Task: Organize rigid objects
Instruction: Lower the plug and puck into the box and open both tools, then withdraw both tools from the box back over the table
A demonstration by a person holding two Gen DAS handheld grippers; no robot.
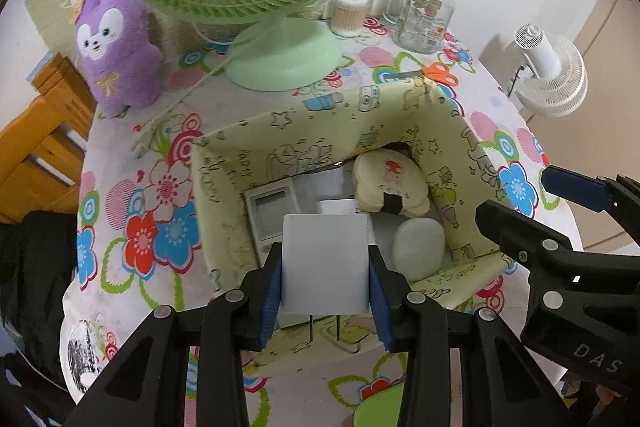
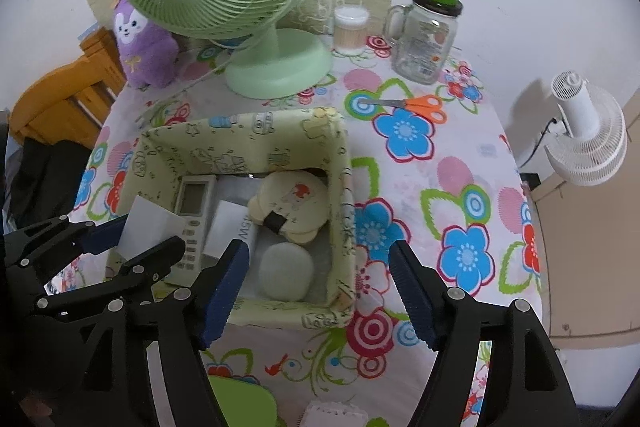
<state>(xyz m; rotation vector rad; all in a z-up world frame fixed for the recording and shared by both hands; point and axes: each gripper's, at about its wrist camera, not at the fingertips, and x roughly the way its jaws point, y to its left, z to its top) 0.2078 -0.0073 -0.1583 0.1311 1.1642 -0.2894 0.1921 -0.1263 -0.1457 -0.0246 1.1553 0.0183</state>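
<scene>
My left gripper (image 1: 325, 267) is shut on a white plug adapter (image 1: 325, 255), its two metal prongs pointing down. The adapter hangs over the near side of a pale yellow fabric box (image 1: 224, 187). Inside the box lie a white remote control (image 1: 268, 211), a cream bear-shaped item (image 1: 390, 183), a pale green oval object (image 1: 418, 247) and a white carton (image 2: 226, 227). My right gripper (image 2: 318, 291) stands open over the box's near right corner (image 2: 340, 291), with nothing gripped. It also shows at the right edge of the left wrist view as the right gripper (image 1: 536, 199).
A green desk fan (image 2: 256, 63), a purple plush toy (image 2: 140, 47), a cotton-swab tub (image 2: 350, 29) and a glass jar (image 2: 424, 43) with a green cup on top stand at the back. Orange scissors (image 2: 416, 105) lie right of the box. A white fan (image 2: 588, 139) stands beyond the table.
</scene>
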